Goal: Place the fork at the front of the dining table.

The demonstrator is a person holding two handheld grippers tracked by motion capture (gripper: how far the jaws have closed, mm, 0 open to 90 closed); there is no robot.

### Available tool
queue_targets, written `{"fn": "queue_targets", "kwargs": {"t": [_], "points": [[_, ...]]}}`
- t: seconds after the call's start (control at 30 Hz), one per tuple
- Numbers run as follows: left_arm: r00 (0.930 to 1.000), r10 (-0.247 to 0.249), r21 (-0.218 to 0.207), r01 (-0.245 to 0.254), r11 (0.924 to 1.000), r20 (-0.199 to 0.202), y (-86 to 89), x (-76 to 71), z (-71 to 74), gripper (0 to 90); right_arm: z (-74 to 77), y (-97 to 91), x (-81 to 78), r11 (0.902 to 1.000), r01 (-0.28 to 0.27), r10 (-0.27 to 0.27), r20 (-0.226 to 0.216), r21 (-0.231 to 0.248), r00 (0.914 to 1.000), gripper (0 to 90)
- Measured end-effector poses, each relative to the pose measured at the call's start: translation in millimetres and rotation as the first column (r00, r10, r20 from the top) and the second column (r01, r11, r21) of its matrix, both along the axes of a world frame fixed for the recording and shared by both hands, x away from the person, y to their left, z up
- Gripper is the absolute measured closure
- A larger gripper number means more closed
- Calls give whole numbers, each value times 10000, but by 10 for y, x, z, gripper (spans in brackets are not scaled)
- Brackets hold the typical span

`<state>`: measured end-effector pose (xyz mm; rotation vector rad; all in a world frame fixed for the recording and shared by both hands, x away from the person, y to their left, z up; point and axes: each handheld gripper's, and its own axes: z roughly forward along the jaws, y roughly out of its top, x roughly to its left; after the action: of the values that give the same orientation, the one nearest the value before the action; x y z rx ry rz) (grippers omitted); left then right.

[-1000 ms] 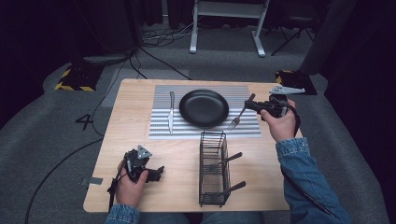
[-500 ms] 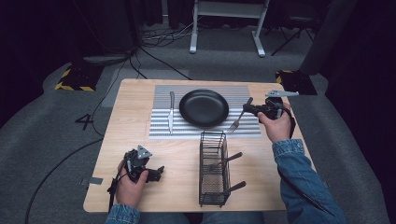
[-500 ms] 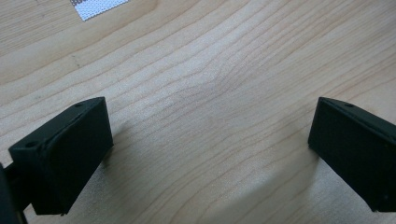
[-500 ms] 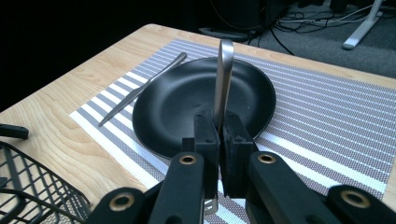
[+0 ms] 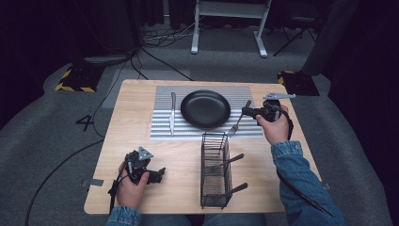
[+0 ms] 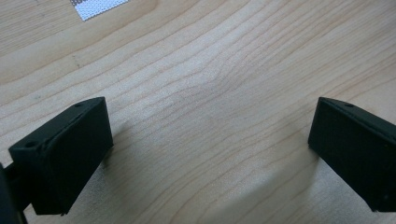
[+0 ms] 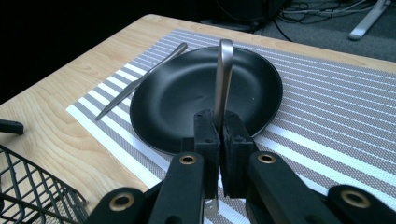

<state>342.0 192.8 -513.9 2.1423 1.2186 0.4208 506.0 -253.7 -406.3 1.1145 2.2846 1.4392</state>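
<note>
My right gripper (image 5: 248,112) is shut on a silver fork (image 5: 235,126) just right of the black plate (image 5: 205,108). The fork slants down, its tines low over the front of the striped placemat (image 5: 162,127); I cannot tell whether they touch it. In the right gripper view the fork's handle (image 7: 223,79) rises from between the closed pads (image 7: 205,133), with the plate (image 7: 187,100) behind it. My left gripper (image 5: 157,174) rests at the table's front left. Its jaws stand wide apart over bare wood (image 6: 210,93), with nothing between them.
A table knife (image 5: 172,113) lies on the placemat left of the plate. A black wire basket (image 5: 215,172) stands at the front middle, with two dark-handled utensils (image 5: 230,161) poking out to its right. Dark floor with cables surrounds the wooden table (image 5: 131,108).
My right hand has come down and a little leftward with the fork, bringing the tines lower beside the plate. The left hand has stayed still.
</note>
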Motion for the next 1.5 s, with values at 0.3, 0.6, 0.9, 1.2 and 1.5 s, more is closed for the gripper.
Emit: {"fn": "queue_targets", "kwargs": {"t": [0.3,0.6,0.9,1.2,1.5], "points": [[10000,1,6,-1,10000,3,0,0,0,0,4,26,10,10000,8,-8,26,-23,10000,869],[10000,-4,5,4,10000,3,0,0,0,0,12,62,52,9999,-83,83,21,137,10000,851],[10000,-3,4,3,10000,4,0,0,0,0,-28,50,97,9991,60,-59,-33,408,10000,790],[10000,-2,3,2,10000,4,0,0,0,0,-91,-18,133,9988,476,-478,109,134,9988,701],[10000,-4,4,4,10000,4,0,0,0,0,-185,-51,163,9961,871,-865,341,-141,9957,596]]}}
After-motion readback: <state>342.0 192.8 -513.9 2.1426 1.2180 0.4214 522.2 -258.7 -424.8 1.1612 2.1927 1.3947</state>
